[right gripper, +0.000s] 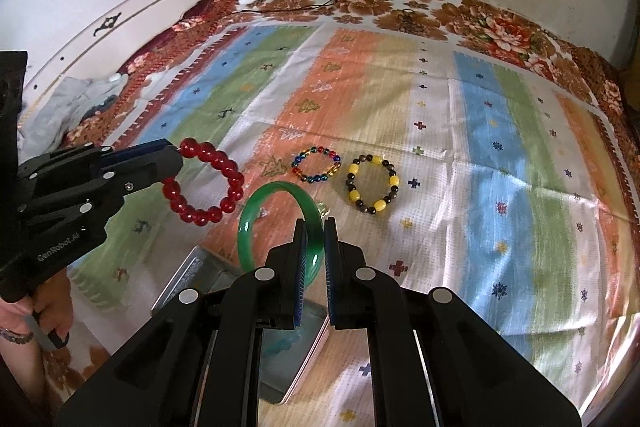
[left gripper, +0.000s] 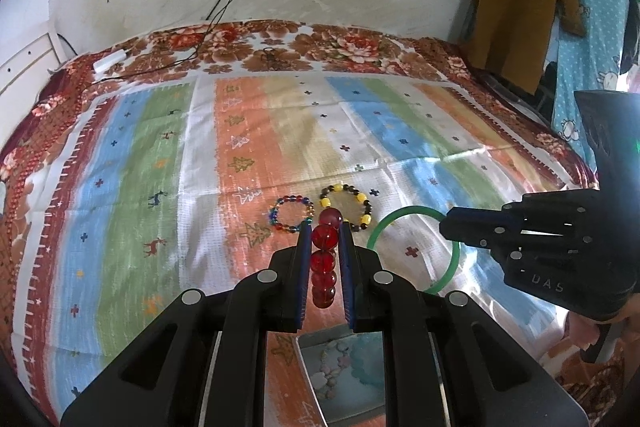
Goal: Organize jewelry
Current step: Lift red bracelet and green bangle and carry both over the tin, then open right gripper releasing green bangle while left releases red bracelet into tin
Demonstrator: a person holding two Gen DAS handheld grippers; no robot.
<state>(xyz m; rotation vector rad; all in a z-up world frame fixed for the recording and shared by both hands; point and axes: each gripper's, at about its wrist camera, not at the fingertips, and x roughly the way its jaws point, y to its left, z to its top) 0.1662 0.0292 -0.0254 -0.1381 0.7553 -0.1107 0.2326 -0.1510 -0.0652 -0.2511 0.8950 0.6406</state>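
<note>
Your left gripper jaws clamp the red bead bracelet; right gripper jaws clamp the green bangle; open tin sits beneath both jaws, on the bed

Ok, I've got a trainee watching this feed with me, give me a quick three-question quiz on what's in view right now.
1. True or false: the left gripper is shut on the red bead bracelet.
2. Multiple choice: what does the right gripper hold? A) the yellow and black bracelet B) the green bangle C) the metal tin
3. How many bracelets lie loose on the striped cloth?

Key:
1. True.
2. B.
3. Two: the small multicoloured bracelet and the yellow and black one.
</note>
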